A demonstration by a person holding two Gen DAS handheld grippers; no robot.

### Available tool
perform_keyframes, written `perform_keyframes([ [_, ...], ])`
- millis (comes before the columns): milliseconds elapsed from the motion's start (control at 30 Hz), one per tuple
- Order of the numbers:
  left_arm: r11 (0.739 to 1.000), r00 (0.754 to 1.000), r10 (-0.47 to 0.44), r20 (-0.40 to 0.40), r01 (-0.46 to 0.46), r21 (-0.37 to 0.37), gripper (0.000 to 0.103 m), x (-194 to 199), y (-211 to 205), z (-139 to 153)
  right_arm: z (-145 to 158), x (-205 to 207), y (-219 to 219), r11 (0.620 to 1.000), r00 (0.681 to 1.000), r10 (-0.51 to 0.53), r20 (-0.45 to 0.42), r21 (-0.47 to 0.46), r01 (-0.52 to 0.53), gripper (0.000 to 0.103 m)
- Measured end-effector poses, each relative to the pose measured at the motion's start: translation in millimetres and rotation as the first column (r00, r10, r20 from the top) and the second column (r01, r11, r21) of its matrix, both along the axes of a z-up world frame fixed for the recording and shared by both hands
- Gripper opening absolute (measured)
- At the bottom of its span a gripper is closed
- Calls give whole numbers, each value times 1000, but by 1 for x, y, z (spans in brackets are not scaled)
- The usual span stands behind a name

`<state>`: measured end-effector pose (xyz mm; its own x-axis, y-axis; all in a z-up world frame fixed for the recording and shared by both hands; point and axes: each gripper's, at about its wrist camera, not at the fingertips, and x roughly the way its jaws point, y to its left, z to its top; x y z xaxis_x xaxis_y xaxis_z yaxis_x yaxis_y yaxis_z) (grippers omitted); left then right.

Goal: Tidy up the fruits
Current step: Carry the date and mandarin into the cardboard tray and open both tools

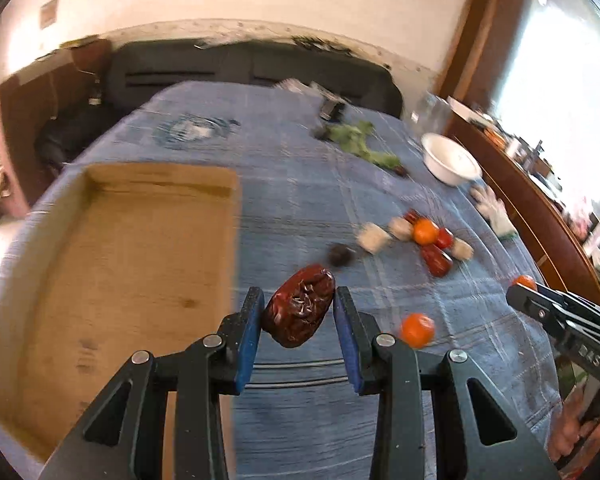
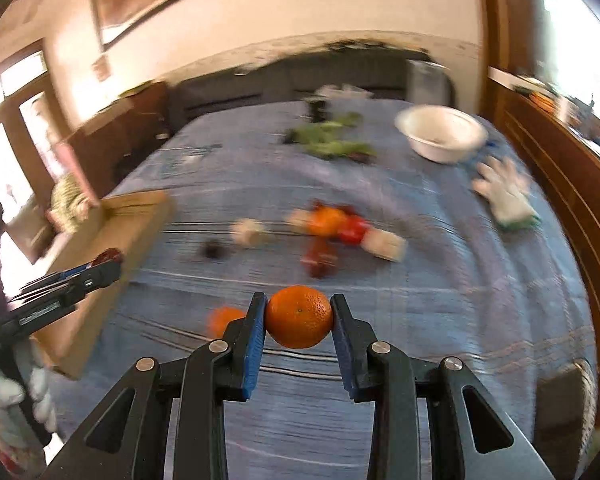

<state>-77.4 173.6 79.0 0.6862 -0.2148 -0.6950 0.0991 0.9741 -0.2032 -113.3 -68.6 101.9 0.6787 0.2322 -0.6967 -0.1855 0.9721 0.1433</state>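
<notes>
My left gripper (image 1: 296,312) pinches a wrinkled red date (image 1: 299,312); my right gripper (image 2: 299,317) pinches an orange (image 2: 299,317). I should keep both 2 grips firm and carry steadily to the cardboard tray (image 1: 132,264).

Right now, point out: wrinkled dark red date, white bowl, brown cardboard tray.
wrinkled dark red date (image 1: 299,311), left wrist view, creased middle
white bowl (image 2: 440,136), right wrist view, inner wall
brown cardboard tray (image 1: 132,264), left wrist view, bare floor

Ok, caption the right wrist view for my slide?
Right gripper clamps an orange above the blue cloth; cardboard box at left.
</notes>
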Motion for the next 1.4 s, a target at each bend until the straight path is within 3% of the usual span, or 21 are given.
perform_keyframes([
  [167, 992, 996, 85, 11, -85, 93, 35, 14, 56, 19, 20, 14, 69, 986, 986, 163, 19, 34, -164, 35],
  [300, 976, 987, 158, -13, -154, 152, 35, 45, 99, 17, 27, 38, 135, 958, 958, 284, 36, 39, -285, 35],
  [433, 973, 965, 228, -133, -220, 70, 35, 85, 146, -7, 11, 74, 193, 938, 938, 345, -4, 33, -345, 35],
  [633, 963, 937, 264, -229, -271, 2, 35, 117, 175, -36, -36, 133, 248, 931, 927, 361, -104, -8, -364, 36],
  [800, 959, 924, 271, -268, -283, -7, 35, 128, 177, -51, -61, 159, 265, 933, 926, 345, -152, -49, -356, 36],
  [1067, 956, 927, 265, -265, -289, -57, 41, 123, 179, -47, -75, 173, 271, 933, 925, 337, -178, -68, -353, 37],
  [1200, 948, 932, 284, -225, -308, -80, 45, 106, 181, -29, -63, 167, 259, 942, 933, 327, -151, -32, -335, 52],
  [1300, 942, 938, 298, -176, -319, -103, 53, 84, 180, -10, -49, 155, 249, 944, 938, 326, -118, -13, -330, 53],
  [1400, 936, 942, 302, -145, -322, -143, 59, 65, 178, 4, -35, 138, 232, 949, 946, 314, -74, 3, -315, 62],
])
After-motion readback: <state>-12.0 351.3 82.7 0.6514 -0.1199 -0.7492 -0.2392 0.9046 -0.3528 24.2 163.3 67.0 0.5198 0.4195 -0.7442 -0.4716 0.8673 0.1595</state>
